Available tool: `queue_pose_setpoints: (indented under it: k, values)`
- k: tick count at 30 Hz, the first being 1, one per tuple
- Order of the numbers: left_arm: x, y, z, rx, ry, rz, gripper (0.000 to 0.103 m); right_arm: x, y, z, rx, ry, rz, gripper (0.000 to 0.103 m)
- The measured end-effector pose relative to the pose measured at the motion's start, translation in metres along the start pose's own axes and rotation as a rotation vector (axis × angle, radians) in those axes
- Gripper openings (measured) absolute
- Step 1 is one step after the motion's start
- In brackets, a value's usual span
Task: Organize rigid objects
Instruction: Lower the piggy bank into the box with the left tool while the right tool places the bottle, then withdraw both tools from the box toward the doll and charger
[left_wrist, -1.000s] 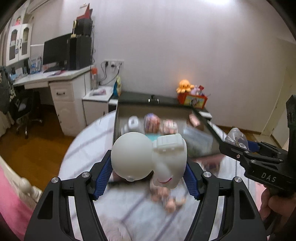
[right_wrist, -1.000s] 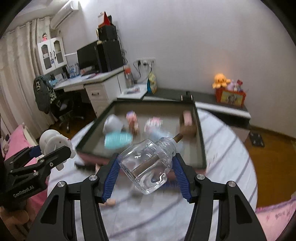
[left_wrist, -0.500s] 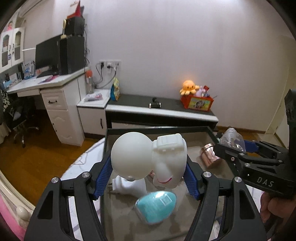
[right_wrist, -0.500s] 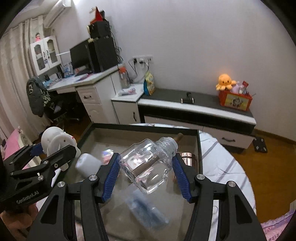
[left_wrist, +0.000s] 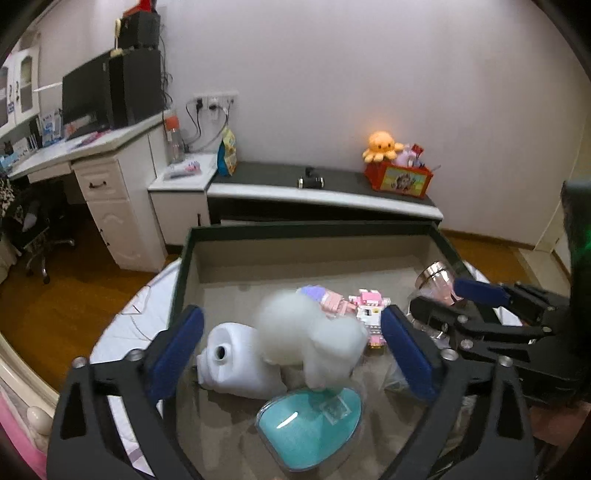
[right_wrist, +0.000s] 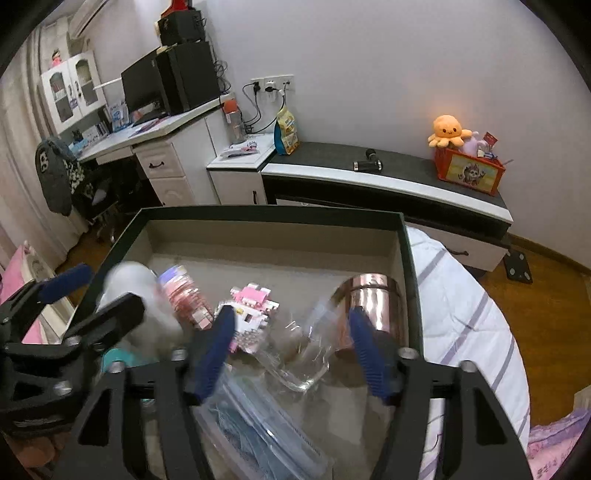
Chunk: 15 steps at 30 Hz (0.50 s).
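Observation:
Both grippers hang over a dark-rimmed box (left_wrist: 184, 254) with a beige inside. My left gripper (left_wrist: 291, 354) is open; the white toy figure (left_wrist: 310, 336) is blurred between its fingers, free of the pads, above a teal case (left_wrist: 314, 424). My right gripper (right_wrist: 291, 343) is open; the clear glass bottle (right_wrist: 306, 354) is blurred between its fingers, just above the box floor beside a copper cup (right_wrist: 373, 306). The right gripper also shows in the left wrist view (left_wrist: 443, 306), and the left gripper in the right wrist view (right_wrist: 92, 291).
In the box lie a white jug (left_wrist: 236, 362), pink block toys (right_wrist: 251, 306), a pink patterned can (right_wrist: 184, 299) and a plastic bag (right_wrist: 258, 432). The box (right_wrist: 406, 258) rests on a striped white bed (right_wrist: 472, 332). A low cabinet (right_wrist: 388, 177) and a desk (left_wrist: 92, 162) stand behind.
Both grippers moved forward over the box and opened. The white toy and the glass bottle have left the pads and are dropping into the box.

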<state>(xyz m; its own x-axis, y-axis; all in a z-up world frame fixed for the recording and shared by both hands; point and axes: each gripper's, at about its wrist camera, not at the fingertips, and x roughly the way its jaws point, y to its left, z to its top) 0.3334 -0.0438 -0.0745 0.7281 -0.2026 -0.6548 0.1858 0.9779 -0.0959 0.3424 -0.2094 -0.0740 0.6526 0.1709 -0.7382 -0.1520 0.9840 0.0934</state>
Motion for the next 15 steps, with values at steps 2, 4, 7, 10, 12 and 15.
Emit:
queue_pose_setpoints:
  k: [2, 4, 7, 10, 12, 15]
  values:
    - [-0.012, 0.001, -0.001, 0.006, -0.026, 0.007, 0.103, -0.008, -0.004, -0.002, 0.032, -0.019, 0.007, 0.086]
    - [-0.026, 0.002, -0.002, 0.011, -0.047, 0.025, 0.103, -0.015, -0.007, -0.004, 0.063, -0.019, 0.016, 0.089]
    - [-0.045, 0.006, -0.007, 0.008, -0.072, 0.036, 0.103, -0.03, -0.007, -0.01, 0.073, -0.045, 0.011, 0.089]
    - [-0.064, 0.009, -0.014, -0.002, -0.092, 0.042, 0.103, -0.046, -0.003, -0.019, 0.089, -0.053, -0.017, 0.09]
    - [-0.075, 0.008, -0.019, -0.005, -0.099, 0.048, 0.103, -0.061, 0.0, -0.026, 0.098, -0.074, -0.027, 0.09]
    - [-0.094, 0.007, -0.029, -0.008, -0.107, 0.054, 0.103, -0.086, 0.006, -0.037, 0.111, -0.109, -0.02, 0.09]
